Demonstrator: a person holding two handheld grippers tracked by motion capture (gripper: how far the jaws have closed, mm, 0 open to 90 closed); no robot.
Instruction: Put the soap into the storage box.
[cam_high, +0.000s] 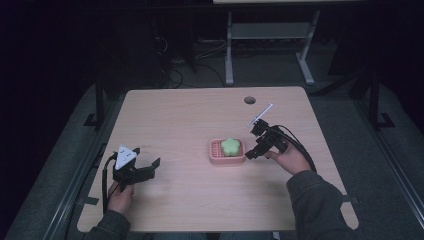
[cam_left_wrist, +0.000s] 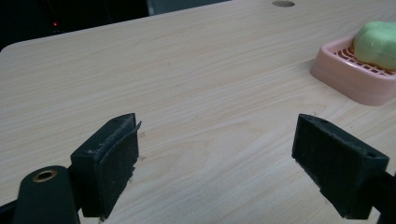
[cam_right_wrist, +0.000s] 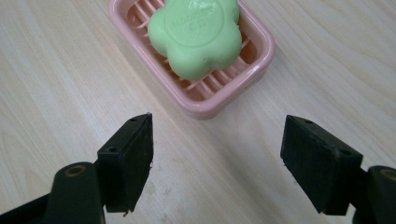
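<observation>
Grippers as I see them: left gripper (cam_high: 150, 167) lower left, jaws apart over bare table (cam_high: 190, 115); right gripper (cam_high: 253, 145) right of centre, jaws apart beside pink soap dish (cam_high: 216, 158). Dish holds green flower-shaped soap (cam_high: 230, 146), frame centre.

The high view looks down and forward over the table (cam_high: 190, 120). Both gripper views sit low, close to the tabletop, sharing the pink dish (cam_right_wrist: 219, 100) with it.
</observation>
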